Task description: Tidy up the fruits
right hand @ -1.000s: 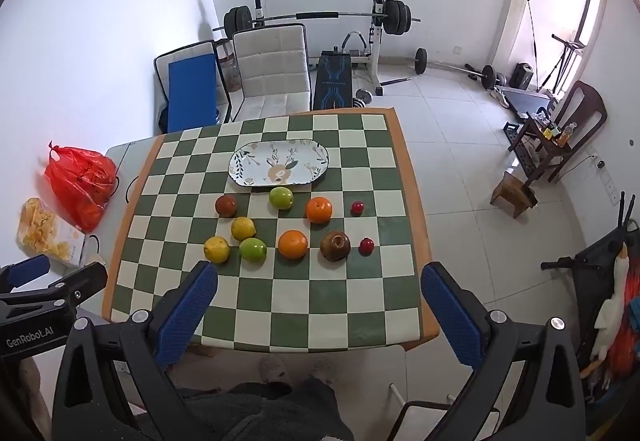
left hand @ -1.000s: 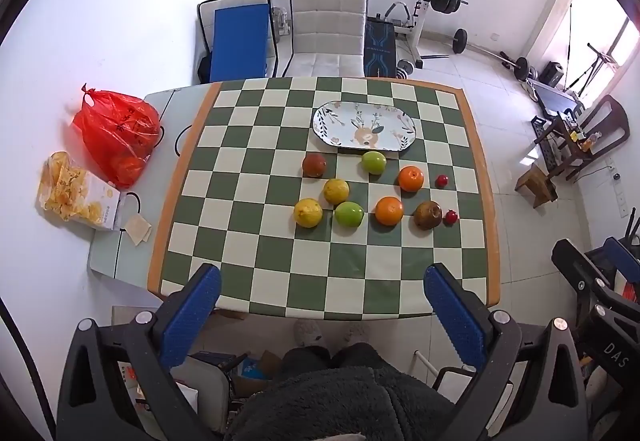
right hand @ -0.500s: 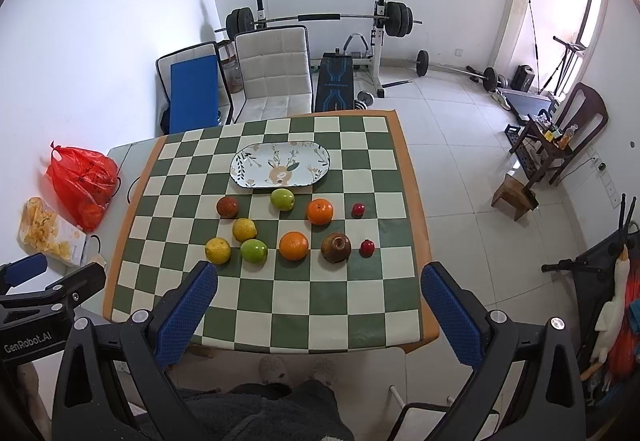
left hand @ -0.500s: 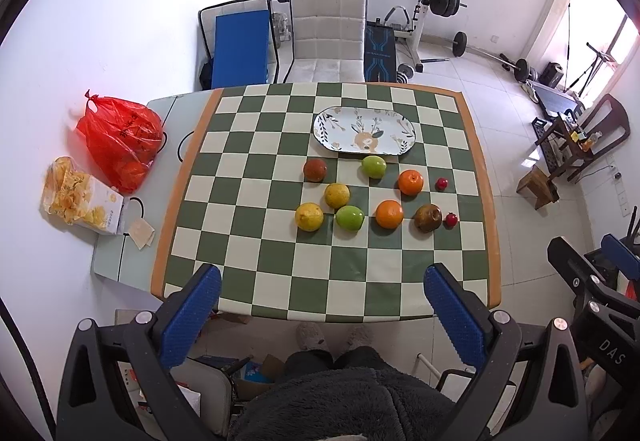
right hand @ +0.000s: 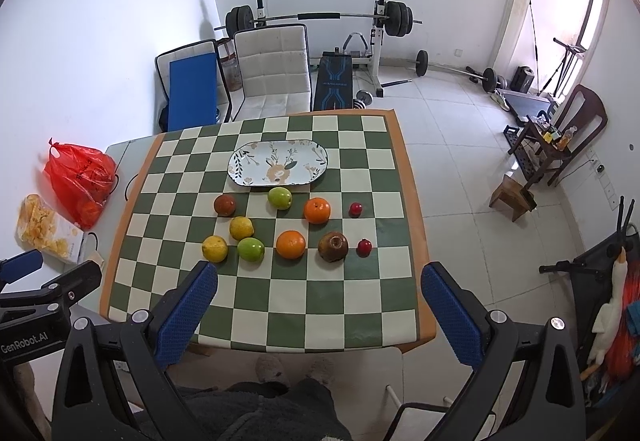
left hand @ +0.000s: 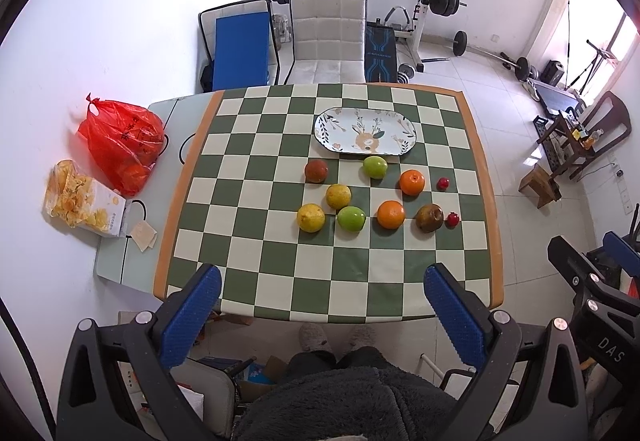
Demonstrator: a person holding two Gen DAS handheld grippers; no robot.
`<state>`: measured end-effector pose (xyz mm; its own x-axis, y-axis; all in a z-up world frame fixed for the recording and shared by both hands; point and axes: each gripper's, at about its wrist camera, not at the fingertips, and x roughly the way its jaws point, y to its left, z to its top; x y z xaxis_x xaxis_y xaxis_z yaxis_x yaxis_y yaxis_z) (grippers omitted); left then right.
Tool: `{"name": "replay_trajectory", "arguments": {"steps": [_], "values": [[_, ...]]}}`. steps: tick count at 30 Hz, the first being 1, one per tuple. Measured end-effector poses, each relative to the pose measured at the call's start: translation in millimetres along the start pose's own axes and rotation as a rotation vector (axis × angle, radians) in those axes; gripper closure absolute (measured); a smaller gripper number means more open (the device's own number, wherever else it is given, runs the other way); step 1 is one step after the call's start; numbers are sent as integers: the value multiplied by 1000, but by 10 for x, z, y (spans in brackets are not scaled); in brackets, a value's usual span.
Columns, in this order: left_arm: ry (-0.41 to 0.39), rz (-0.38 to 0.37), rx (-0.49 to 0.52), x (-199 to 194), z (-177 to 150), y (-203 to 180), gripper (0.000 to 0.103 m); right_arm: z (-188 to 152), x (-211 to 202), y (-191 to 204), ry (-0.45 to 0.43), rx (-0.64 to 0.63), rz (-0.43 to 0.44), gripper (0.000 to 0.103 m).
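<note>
A checkered table (left hand: 256, 273) carries the whole job, which appears not to have begun: the oval deer-patterned plate (left hand: 404, 125), at about 12 o'clock on the tabletop, holds nothing, while all ten fruits lie loose on the cloth just nearer the person. Past the table's 9 o'clock edge, a red plastic bag (left hand: 120, 141) sits with orange shapes showing through it, beside an open box of chips (left hand: 80, 201). Among the fruit, two oranges (right hand: 291, 244) and a brown pear-like fruit (right hand: 333, 247) lie toward 3 o'clock, two green apples (right hand: 251, 249), two lemons (right hand: 215, 248) and a dark red fruit (right hand: 224, 205) toward 9 o'clock, and two small red fruits (right hand: 364, 247) at the far right. The left gripper (left hand: 320, 305) and right gripper (right hand: 318, 301) hover high over the 6 o'clock edge, jaws spread wide, each holding nothing.
</note>
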<state>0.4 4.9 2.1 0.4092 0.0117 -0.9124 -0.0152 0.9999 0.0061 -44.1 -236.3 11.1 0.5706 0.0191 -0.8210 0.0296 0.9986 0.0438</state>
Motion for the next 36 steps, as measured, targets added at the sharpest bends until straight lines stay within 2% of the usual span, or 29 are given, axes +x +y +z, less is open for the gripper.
{"name": "replay_trajectory", "arguments": {"steps": [22,26,36], "values": [[-9,7,-1,-7,-14,-33,0,43,-65,-118,-19,12,-9,0],[-6,7,-4,-24,160,12,0,46,-59,-96,-19,11,-6,0],[-10,11,0,-30,128,-9,0,53,-70,-102,-19,11,-4,0]]}}
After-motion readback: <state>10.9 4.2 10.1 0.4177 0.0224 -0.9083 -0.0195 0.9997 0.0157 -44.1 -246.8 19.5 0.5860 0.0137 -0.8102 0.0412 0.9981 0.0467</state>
